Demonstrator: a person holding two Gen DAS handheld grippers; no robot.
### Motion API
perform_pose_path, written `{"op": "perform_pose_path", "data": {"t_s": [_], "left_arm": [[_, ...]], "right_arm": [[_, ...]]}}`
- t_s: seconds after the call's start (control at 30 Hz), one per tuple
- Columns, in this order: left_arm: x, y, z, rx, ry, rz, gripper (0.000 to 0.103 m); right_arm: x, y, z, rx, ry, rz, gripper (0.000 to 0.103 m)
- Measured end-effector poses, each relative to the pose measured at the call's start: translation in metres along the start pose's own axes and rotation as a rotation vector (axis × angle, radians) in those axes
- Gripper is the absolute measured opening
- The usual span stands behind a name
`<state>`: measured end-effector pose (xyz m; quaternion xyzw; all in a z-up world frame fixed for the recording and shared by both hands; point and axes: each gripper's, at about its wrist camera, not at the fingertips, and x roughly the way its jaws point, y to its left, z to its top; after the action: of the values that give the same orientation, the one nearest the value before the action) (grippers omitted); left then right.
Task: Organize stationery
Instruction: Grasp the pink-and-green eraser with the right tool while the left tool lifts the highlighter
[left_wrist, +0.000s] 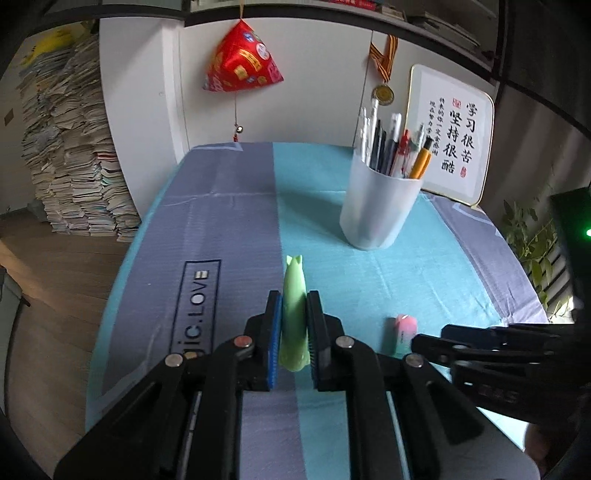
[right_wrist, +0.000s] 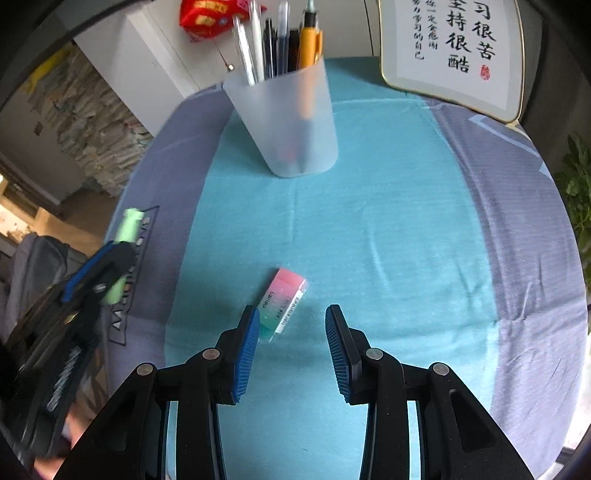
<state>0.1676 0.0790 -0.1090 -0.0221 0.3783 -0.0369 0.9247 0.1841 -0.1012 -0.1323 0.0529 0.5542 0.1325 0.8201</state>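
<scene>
Left gripper: clamped tight on the green stationery piece; both blue pads press its sides, no gap showing.
Green stationery piece: a pale green, tapered thing with 2 small ear-like tips; those tips stick out past the fingertips, and its wider end sits back between the pads. What kind of item it is I cannot tell. In the right wrist view it shows again at the far left, gripped in the other tool.
Right gripper: jaws part-way open, nothing between the pads and nothing held.
Right fingers: blue ribbed pads; the left one has its tip just over the near corner of the eraser, though contact cannot be told.
Eraser: pink-to-green block in a printed sleeve, lying flat and slanted on the cloth, just ahead of the right fingertips and nearer the left pad than the right. From the left wrist view it lies to the right of the clamped fingers, partly hidden behind the other tool.
Pen cup: frosted white, upright, holding several pens and 1 yellow-barrelled one; well ahead of the right fingertips, slightly left of their line. It stands ahead and right of the left fingers.
Cloth: teal band down the middle, grey-purple bands at each side, under everything.
Calligraphy plaque: leaning beyond the cup, to its right.
</scene>
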Motion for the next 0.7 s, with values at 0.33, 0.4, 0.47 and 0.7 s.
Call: {"op": "perform_pose_path", "data": {"t_s": [0.33, 0.4, 0.47, 0.7], "left_arm": [[-0.007, 0.014, 0.0, -0.023, -0.018, -0.008, 0.011], [-0.006, 0.015, 0.0, -0.023, -0.017, -0.009, 0.011], [-0.006, 0.016, 0.0, -0.024, -0.015, -0.011, 0.011], [-0.006, 0.018, 0.001, -0.034, -0.011, -0.02, 0.011]], "right_arm": [[0.016, 0.007, 0.011, 0.086, 0.043, -0.012, 0.037], [0.02, 0.013, 0.013, 0.074, 0.046, -0.024, 0.038], [0.023, 0.022, 0.012, 0.033, 0.032, -0.074, 0.037], [0.016, 0.03, 0.007, -0.078, -0.02, -0.08, 0.022]]}}
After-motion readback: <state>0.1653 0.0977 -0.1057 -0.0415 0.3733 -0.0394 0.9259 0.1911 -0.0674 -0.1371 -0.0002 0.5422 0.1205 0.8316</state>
